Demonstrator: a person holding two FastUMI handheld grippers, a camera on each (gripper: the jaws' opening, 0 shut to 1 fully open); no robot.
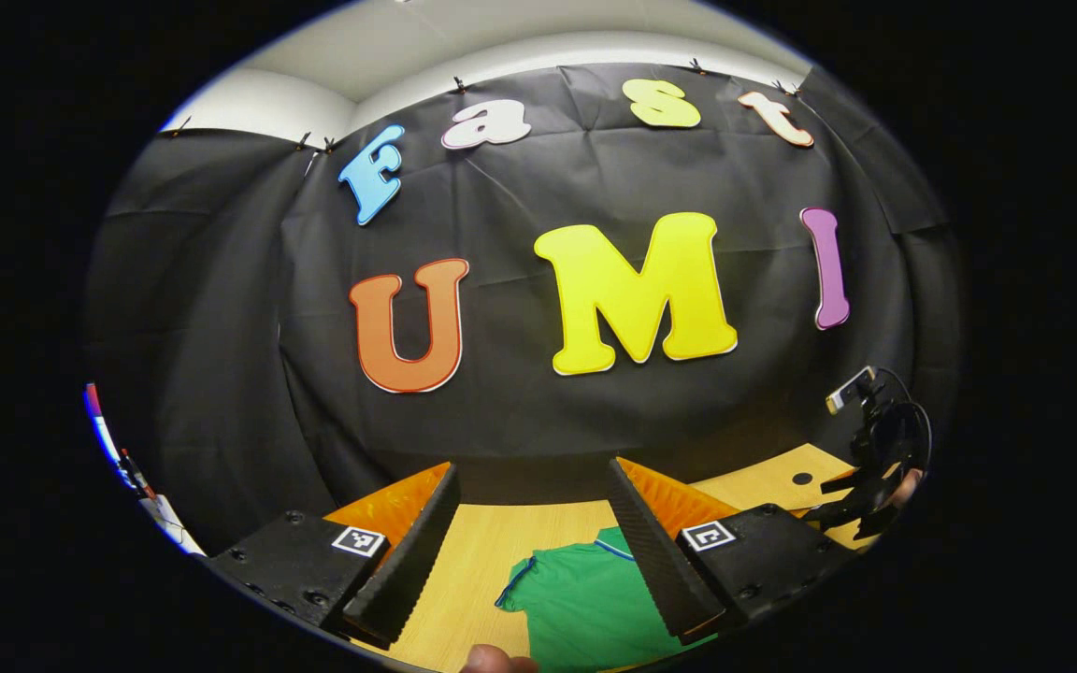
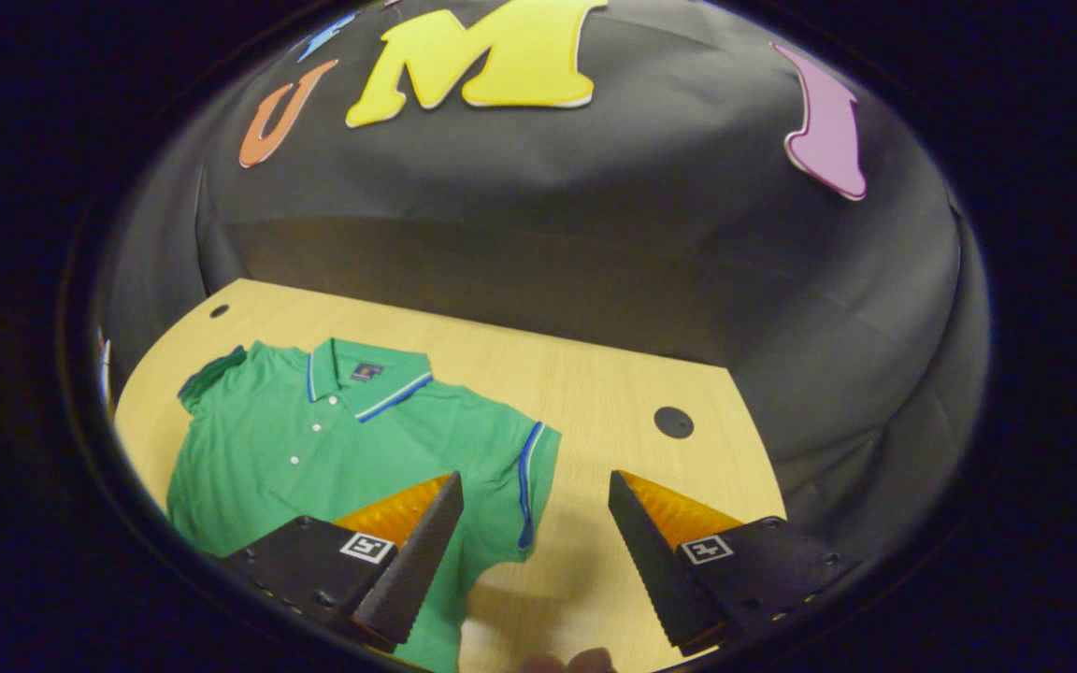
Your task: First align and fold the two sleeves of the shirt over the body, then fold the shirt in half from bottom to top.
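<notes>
You are working at a pale wooden table [image 2: 595,383], black cloth wall [image 1: 595,168] hanging behind, white ceiling [image 1: 464,47] above.

shirt [image 2: 342,439]: green, blue and white stripes on collar and sleeve ends, small white buttons | table [image 2: 595,393]: light yellow wood with black round holes | wall cloth [image 2: 595,187]: black
</notes>
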